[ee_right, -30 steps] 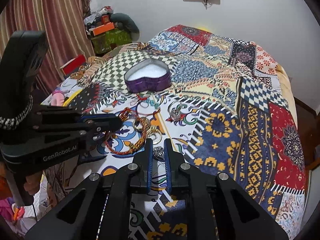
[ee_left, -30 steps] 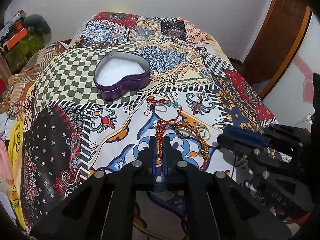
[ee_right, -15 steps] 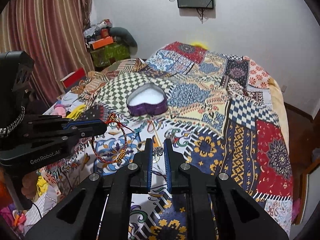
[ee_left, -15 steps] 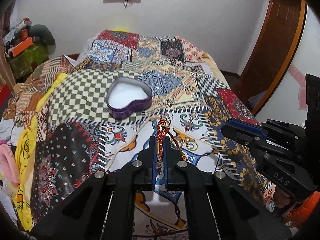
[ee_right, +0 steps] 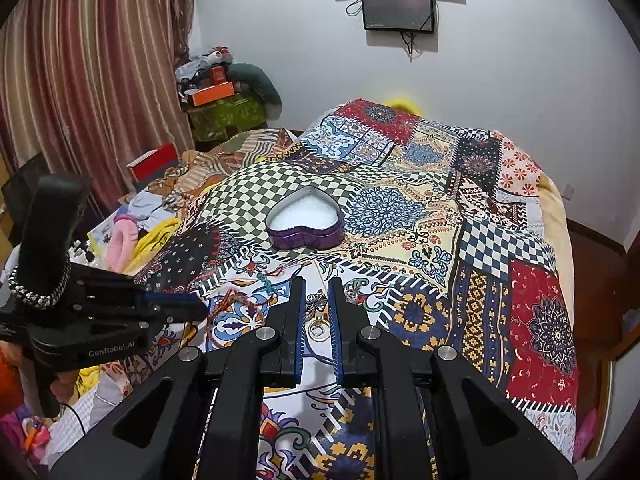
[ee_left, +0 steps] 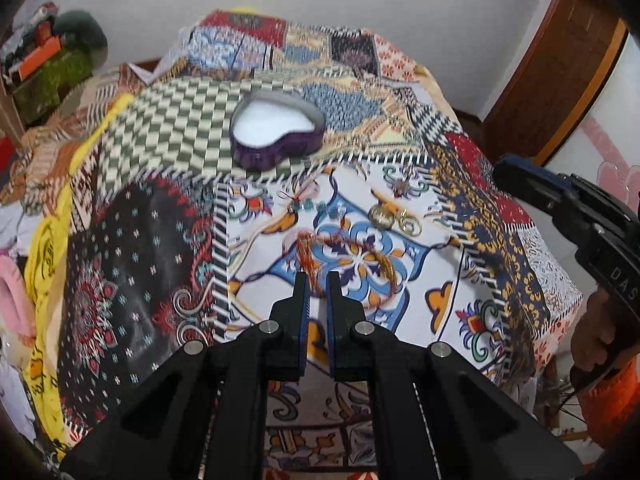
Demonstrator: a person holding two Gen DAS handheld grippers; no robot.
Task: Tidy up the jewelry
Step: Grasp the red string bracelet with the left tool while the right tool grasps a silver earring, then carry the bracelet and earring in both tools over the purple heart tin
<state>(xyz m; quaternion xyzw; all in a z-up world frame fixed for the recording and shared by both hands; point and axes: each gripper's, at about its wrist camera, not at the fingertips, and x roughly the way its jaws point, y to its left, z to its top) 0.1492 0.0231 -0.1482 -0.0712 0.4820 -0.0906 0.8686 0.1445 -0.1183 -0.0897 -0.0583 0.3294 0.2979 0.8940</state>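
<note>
A purple heart-shaped tin (ee_left: pixel 276 136) (ee_right: pixel 306 224) with a white lining stands open on the patchwork bedspread (ee_right: pixel 420 216). My left gripper (ee_left: pixel 316 280) (ee_right: pixel 196 307) is shut on a red and gold thread bracelet (ee_left: pixel 303 252) (ee_right: pixel 224 304), which hangs as a loop above the spread, short of the tin. My right gripper (ee_right: pixel 316 286) (ee_left: pixel 504 168) is shut on a small silver ornament (ee_right: pixel 316 304), raised over the near part of the bed. Two gold rings (ee_left: pixel 380 212), a silver pendant (ee_left: pixel 400 186) and a red and teal cord (ee_left: pixel 298 200) (ee_right: pixel 266 280) lie between the grippers and the tin.
Loose clothes (ee_right: pixel 156 240) and a red box (ee_right: pixel 154 160) crowd the bed's left side before a striped curtain (ee_right: pixel 80 80). A green stand (ee_right: pixel 224 116) with boxes fills the far left corner. A wooden door (ee_left: pixel 560 72) is on the right. A hand (ee_left: pixel 592 340) holds the right gripper.
The left gripper lifted the thread bracelet off the pile on the spread and carried it up, now dangling as a loop. The right gripper rose with the silver ornament between its fingers.
</note>
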